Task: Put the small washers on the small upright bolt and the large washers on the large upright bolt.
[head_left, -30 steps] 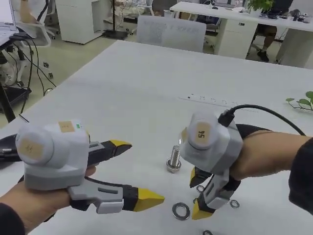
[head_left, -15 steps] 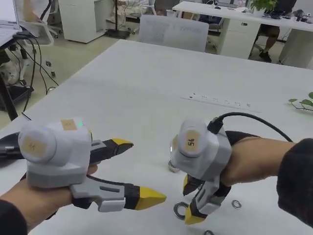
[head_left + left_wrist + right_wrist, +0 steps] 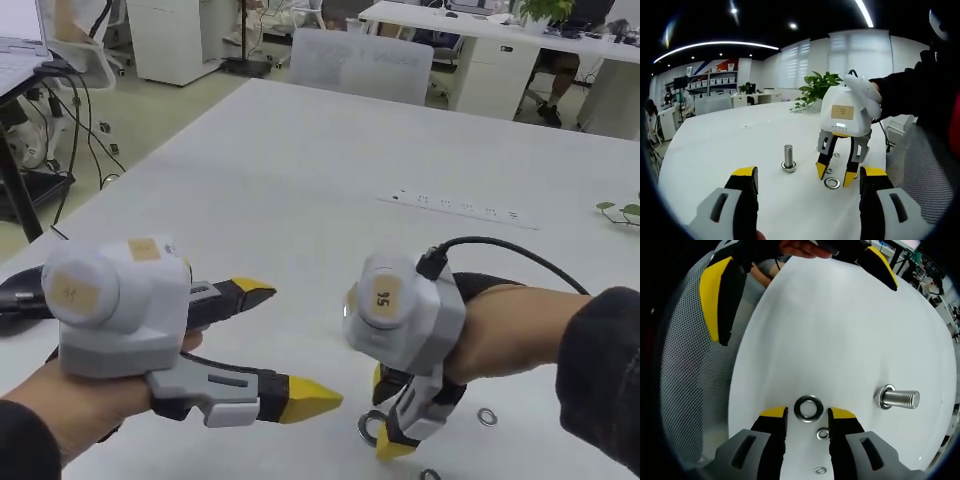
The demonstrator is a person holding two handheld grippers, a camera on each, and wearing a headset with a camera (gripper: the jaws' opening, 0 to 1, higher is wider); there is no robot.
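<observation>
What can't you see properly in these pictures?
Head view: the right gripper mostly hides the bolt and covers part of the large washer.
Head view: a small washer is cut off by the bottom edge.
Right gripper view: unclear whether the jaws touch the large washer.

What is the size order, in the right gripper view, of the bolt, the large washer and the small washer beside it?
1. bolt, the longest
2. large washer, somewhat smaller
3. small washer, clearly the smallest
The fisheye bending makes the order of the first two less sure.
</observation>
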